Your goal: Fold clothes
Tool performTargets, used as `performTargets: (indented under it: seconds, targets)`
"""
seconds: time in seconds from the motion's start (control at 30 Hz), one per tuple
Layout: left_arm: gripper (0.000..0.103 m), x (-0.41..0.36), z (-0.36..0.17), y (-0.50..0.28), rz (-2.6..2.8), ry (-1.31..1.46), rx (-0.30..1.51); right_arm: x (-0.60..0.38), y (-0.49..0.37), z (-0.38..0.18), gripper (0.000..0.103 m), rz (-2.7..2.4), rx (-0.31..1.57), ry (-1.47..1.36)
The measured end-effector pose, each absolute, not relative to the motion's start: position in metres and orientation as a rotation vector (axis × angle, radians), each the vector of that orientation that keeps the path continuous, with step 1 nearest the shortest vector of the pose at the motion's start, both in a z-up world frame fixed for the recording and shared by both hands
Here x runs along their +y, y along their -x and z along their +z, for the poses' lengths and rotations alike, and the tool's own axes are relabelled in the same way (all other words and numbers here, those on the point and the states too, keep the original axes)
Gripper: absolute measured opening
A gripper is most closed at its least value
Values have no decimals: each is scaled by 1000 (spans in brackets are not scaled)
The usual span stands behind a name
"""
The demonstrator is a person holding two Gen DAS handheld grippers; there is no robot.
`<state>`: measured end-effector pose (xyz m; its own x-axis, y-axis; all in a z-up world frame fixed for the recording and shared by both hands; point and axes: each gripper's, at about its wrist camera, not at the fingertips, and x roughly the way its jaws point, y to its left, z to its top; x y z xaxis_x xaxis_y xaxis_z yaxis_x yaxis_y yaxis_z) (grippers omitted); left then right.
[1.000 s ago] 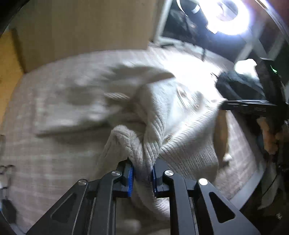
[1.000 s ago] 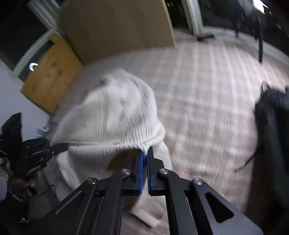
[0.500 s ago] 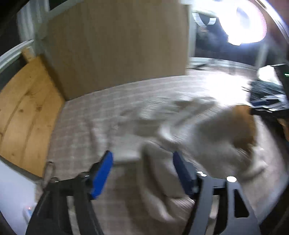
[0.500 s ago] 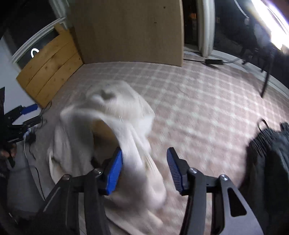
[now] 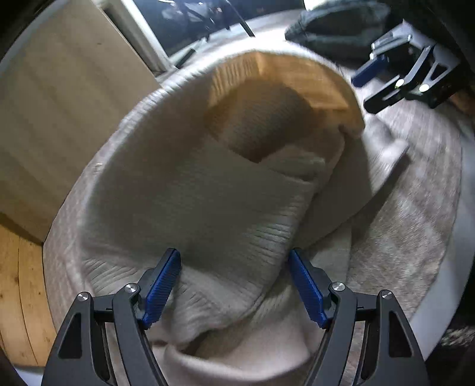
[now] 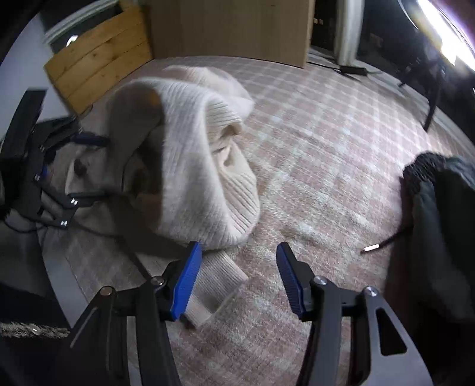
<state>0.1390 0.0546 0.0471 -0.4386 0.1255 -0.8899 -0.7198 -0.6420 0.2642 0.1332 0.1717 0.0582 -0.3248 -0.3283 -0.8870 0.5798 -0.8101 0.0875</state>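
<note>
Both grippers now stand wide open; one second back we had each clamped on a fold of the cream ribbed sweater (image 6: 190, 160), and half a second back the jaws had already parted.

Largest first. We log the checked bedcover (image 6: 326, 166) as the carrying surface. The sweater sits toward its left side in the right wrist view, slumped in a tall, hollow heap instead of hanging stretched between the two tools as it did before. One ribbed cuff (image 6: 213, 285) lies flat on the cover at the near edge. A dark garment (image 6: 439, 225) rests at the right edge, well apart from the sweater. A wooden headboard (image 6: 98, 56) and a tan panel (image 6: 231, 26) stand beyond the far edge.

Left gripper (image 5: 237, 285): released, blue pads spread to full width. The knit bulges between the fingers (image 5: 161, 286) and appears to brush the pads, but nothing is pinched. In the left wrist view we see into the sweater's open, tan-lit interior.

Right gripper (image 6: 237, 282): released as well, jaws far apart, held low over the near edge of the cover. The cuff lies just under and beside its left pad; we cannot tell whether they touch. The heap itself is just ahead of the fingertips.

We read no brand, label or writing on any item.
</note>
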Motion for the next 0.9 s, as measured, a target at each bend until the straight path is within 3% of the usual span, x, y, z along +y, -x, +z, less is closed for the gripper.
performTargets:
  seconds: [0.07,0.1,0.13,0.17,0.23,0.27,0.33,0.53,0.73,0.8,0.83,0.87,0.9]
  targets:
    - [70,55,43,-134,2086,1246,852,161,-133,51,52,-2138,428,-1334]
    - [63,53,44,-131,2077,1258,807,154,-132,45,53,-2128,484,-1320]
    - [48,51,46,-127,2064,1275,753,150,-131,41,52,-2120,520,-1317]
    - [40,48,48,-123,2050,1292,699,144,-127,36,52,-2109,551,-1313]
    - [7,38,57,-114,2042,1331,569,141,-119,42,49,-2085,522,-1301]
    - [6,32,62,-110,2058,1345,522,140,-116,45,32,-2073,506,-1294]
    - [6,14,81,-100,2120,1354,442,140,-104,54,9,-2059,449,-1288]
    - [6,-29,142,-68,2307,1245,336,156,-38,112,9,-2175,135,-1197]
    - [6,-51,137,-10,2363,1298,342,154,18,117,15,-2307,152,-1286]
    - [6,-51,133,-9,2340,1309,338,162,7,119,32,-2268,114,-1253]
    - [6,-50,132,-11,2327,1312,336,167,-1,120,49,-2252,106,-1234]
    - [6,-57,129,-14,2316,1314,335,167,-5,119,58,-2245,124,-1228]
    - [6,-55,126,-15,2309,1318,330,167,-9,117,59,-2238,144,-1222]
